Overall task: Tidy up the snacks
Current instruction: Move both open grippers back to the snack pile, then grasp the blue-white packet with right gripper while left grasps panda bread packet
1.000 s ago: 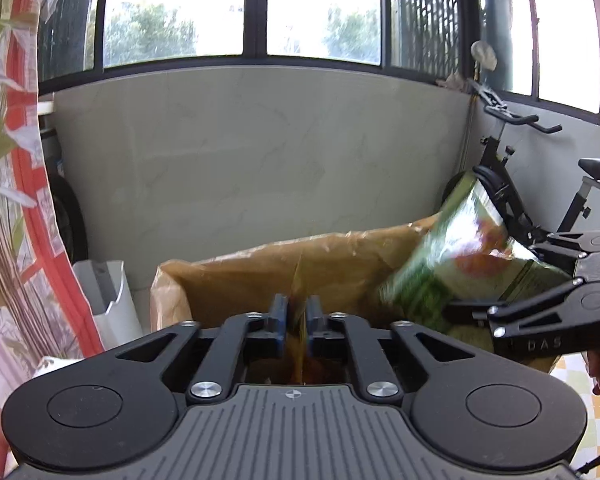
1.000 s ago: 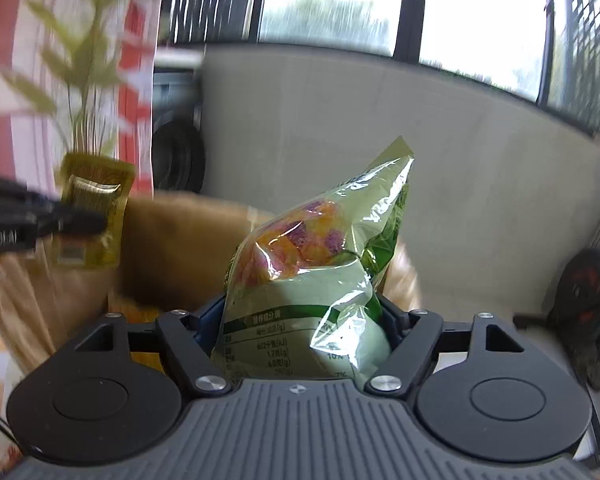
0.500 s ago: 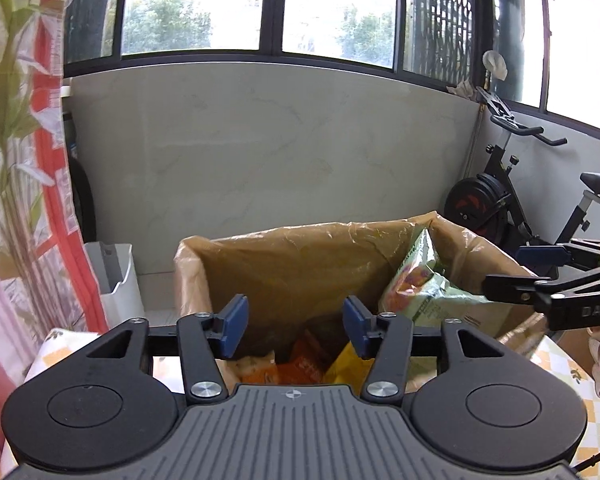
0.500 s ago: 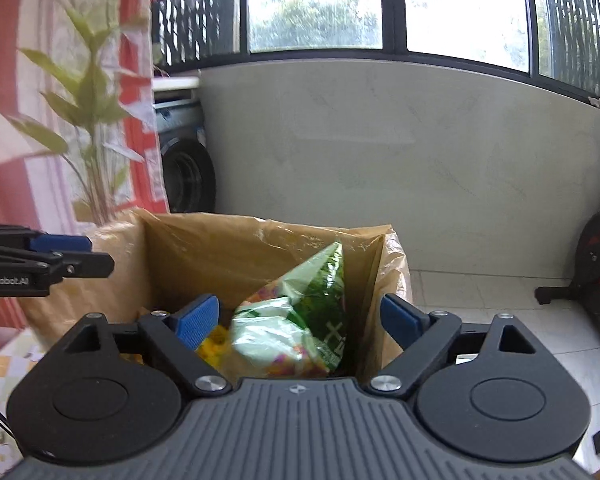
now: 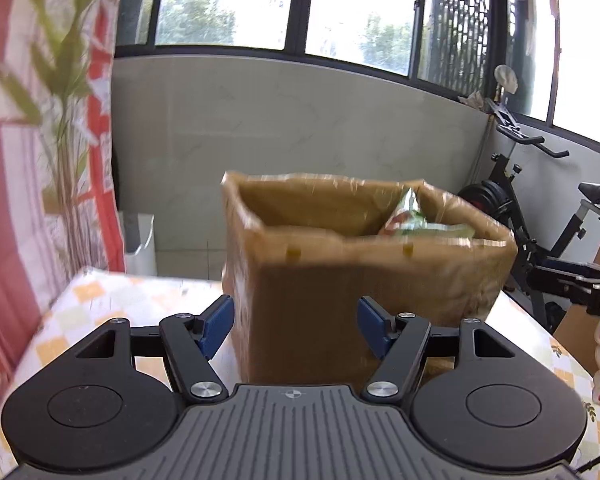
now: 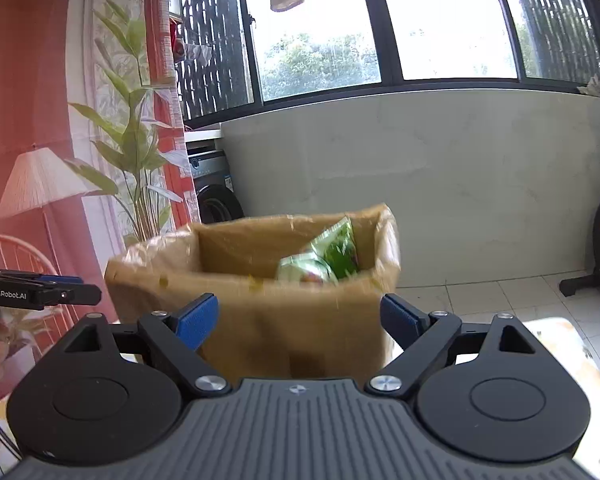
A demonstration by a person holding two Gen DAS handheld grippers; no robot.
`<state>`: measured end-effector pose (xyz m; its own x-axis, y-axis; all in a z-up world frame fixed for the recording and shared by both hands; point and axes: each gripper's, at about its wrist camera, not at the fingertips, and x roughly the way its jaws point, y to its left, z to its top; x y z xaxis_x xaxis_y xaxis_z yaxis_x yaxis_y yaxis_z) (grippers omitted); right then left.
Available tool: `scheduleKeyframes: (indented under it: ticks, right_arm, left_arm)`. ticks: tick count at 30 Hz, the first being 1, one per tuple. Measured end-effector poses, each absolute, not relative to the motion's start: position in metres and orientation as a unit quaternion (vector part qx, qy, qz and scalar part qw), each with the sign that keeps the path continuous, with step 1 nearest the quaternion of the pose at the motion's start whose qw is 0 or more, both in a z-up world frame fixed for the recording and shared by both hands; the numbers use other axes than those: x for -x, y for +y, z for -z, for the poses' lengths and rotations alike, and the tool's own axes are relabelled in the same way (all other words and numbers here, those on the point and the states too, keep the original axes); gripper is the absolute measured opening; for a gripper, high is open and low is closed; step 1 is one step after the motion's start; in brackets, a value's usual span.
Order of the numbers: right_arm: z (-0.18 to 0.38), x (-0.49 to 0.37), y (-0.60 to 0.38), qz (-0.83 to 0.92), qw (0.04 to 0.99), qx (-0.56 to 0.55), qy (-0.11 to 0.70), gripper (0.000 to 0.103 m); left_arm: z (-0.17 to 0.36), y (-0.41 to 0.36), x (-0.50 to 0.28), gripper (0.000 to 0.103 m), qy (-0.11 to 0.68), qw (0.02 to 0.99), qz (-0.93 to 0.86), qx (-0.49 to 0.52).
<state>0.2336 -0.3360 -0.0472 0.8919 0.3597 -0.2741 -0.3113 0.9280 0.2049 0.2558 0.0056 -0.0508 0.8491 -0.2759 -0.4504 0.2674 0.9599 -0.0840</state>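
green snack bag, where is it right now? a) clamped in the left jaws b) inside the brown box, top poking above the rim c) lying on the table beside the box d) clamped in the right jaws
b: the green snack bag sits inside the brown box, its top poking above the rim, while the right gripper and left gripper have jaws apart and hold nothing.

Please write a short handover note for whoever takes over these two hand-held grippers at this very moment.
Left hand-held gripper: open, empty, facing the near wall of the brown box.
Right hand-held gripper: open, empty, also facing the box.
The box stands on the checked tablecloth. A green snack bag sits inside it, its top poking above the rim.
Done: that bag is in the box. Other contents cannot be seen from here.
Left: no loose snacks are in view; check the table around the box for more.
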Motion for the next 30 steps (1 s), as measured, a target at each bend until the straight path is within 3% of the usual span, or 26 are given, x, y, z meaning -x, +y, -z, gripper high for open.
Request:
scheduleKeyframes:
  ticks: [16,30]
  right_arm:
    - [0.162,-0.234,-0.337,-0.149,0.941,-0.054,0.298,0.084]
    - [0.195,-0.236,-0.332,-0.165,0.932,-0.044,0.319,0.071]
  left_arm:
    - [0.126,0.000,-0.247,0.072,0.306,0.943,0.128,0.023]
    - [0.159,0.000,-0.256,0.072,0.346,0.932,0.109,0.021]
